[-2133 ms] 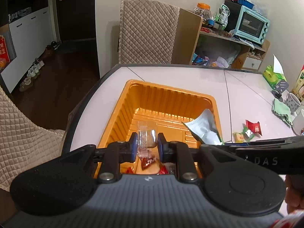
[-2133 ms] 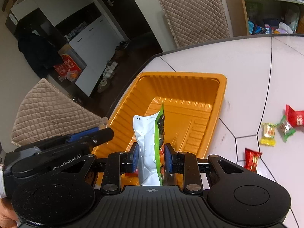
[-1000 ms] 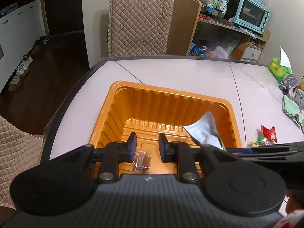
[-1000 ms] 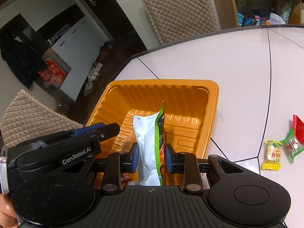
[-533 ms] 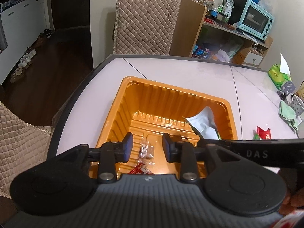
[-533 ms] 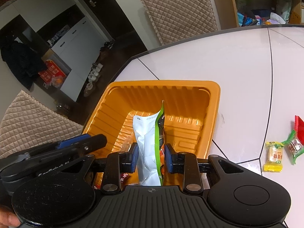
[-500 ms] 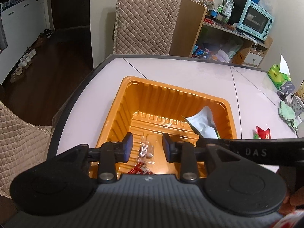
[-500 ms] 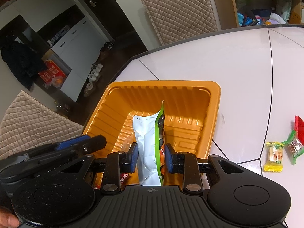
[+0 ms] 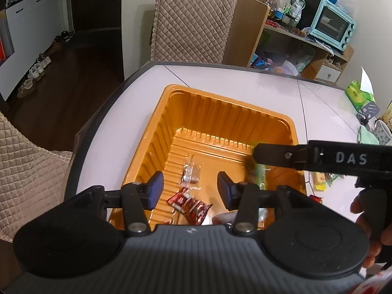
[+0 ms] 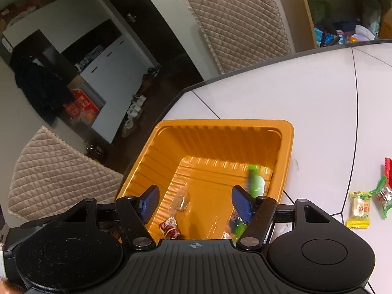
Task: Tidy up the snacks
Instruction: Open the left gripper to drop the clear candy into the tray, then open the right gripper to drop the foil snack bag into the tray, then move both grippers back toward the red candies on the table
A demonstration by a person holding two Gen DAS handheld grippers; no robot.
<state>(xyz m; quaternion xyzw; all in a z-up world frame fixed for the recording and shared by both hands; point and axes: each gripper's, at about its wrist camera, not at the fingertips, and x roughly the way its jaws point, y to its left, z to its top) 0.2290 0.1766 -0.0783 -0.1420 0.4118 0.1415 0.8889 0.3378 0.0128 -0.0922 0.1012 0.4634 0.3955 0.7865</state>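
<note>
Orange plastic tray (image 10: 286,132) sits near the corner of the white surface (image 10: 306,85), close to its dark edge, w/ a quilted chair (image 9: 193,19) just beyond. Risk: a knock from either tool could slide the light tray toward that edge.

Both tools hang over the tray, crowded. Right hand-held gripper (image 10: 196,202) has just been opening: jaws wide, nothing pressed. Its green-and-white pouch (image 10: 254,183) is a blur by the tray's right wall, apparently mid-drop; it may end up leaning on the wall or tipping over the smaller sweets. Left hand-held gripper (image 9: 190,188) has also just been opening, jaws apart, nothing gripped; the clear-wrapped sweet (image 9: 191,171) lies flat on the tray floor, w/ a red-wrapped sweet (image 9: 189,204) nearer the camera. In the left view the right tool's black arm crosses above the tray's right side, so either tool pulling out carelessly could clip the other.

Snacks not yet in: a yellow-wrapped sweet (image 10: 359,208) and a red-and-green wrapped one (image 10: 385,193) on the surface right of the tray, near each other, clear of obstacles. Small and flat, so a shallow pinch may slip.

A shelf w/ a pale blue oven (image 9: 332,25) stands well apart, no obstacle.
</note>
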